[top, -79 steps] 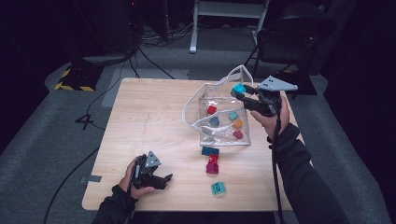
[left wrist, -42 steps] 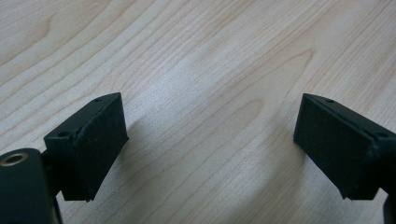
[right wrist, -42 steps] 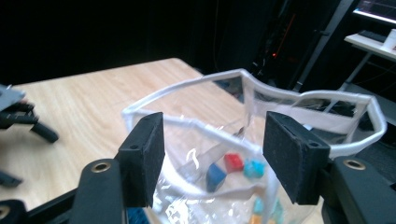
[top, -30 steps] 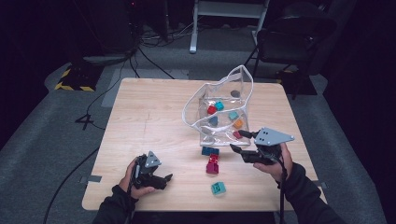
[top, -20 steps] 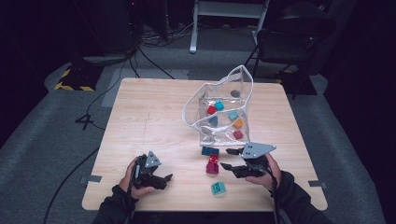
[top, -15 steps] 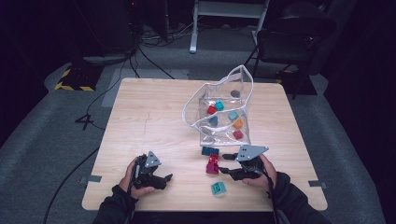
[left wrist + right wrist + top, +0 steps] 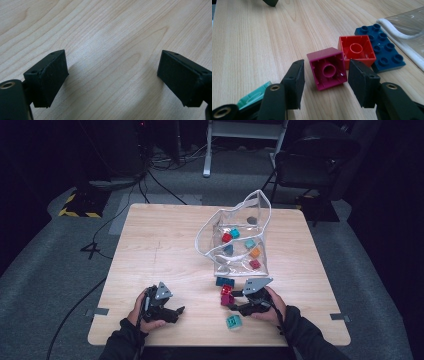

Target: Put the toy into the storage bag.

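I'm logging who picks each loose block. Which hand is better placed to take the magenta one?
Right. The right tool already straddles the magenta block, its jaws either side with a gap showing at the left one. The left tool rests open over bare table, far off.

High view: fixed above my side of the table (image 7: 160, 240), facing forward and down, far off; my hands enter at the lower frame edge.
Left gripper view: rides my left gripper (image 7: 113, 82), close over bare wood.
Right gripper view: rides my right gripper (image 7: 325, 82), close on the magenta block (image 7: 327, 68), shared with the high view's lower centre (image 7: 226, 298).
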`<state>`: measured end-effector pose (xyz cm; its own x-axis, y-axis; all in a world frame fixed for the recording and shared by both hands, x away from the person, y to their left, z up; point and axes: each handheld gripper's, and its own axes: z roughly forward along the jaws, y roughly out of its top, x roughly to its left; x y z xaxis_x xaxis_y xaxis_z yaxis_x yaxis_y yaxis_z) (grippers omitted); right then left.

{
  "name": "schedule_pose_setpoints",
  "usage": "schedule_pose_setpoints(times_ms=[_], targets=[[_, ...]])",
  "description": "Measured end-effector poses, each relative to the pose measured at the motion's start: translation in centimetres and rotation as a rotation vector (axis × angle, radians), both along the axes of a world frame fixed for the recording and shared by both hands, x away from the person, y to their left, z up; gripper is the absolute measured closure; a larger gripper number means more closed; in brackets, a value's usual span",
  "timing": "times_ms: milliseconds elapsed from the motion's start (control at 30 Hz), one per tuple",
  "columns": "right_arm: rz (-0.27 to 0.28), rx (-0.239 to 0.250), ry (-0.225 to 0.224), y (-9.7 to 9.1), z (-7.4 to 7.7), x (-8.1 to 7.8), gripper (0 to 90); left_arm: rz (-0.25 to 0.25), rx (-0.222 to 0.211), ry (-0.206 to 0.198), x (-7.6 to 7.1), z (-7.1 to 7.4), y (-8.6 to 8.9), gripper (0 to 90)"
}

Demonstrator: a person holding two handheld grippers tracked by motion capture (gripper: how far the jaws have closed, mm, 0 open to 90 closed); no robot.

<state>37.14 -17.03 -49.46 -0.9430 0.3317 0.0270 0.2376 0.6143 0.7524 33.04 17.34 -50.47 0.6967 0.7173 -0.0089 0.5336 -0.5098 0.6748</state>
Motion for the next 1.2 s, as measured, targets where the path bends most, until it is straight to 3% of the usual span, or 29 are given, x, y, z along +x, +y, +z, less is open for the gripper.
schedule_pose_setpoints(times_ms=[167,367,500,800,933,1200], targets=[[-0.003,-0.032,-0.017,0.7,-0.4,0.0,47.1,0.0,0.0,0.0,0.0,0.0,0.0,9.8],[-0.043,-0.01,-0.037,0.8,-0.8,0.3,59.2,0.0,0.0,0.0,0.0,0.0,0.0,9.8],[-0.062,-0.01,-0.047,0.4,-0.7,0.1,59.5,0.001,-0.001,0.0,0.0,0.0,0.0,9.8],[-0.098,0.028,-0.072,-2.4,0.0,-0.4,59.5,0.001,-0.001,0.0,0.0,0.0,0.0,9.8],[-0.138,0.074,-0.091,-3.8,1.3,0.0,59.5,0.001,-0.001,0.0,0.0,0.0,0.0,9.8],[-0.202,0.122,-0.143,-6.3,3.4,0.2,59.5,0.0,0.0,0.0,0.0,0.0,0.0,9.8]])
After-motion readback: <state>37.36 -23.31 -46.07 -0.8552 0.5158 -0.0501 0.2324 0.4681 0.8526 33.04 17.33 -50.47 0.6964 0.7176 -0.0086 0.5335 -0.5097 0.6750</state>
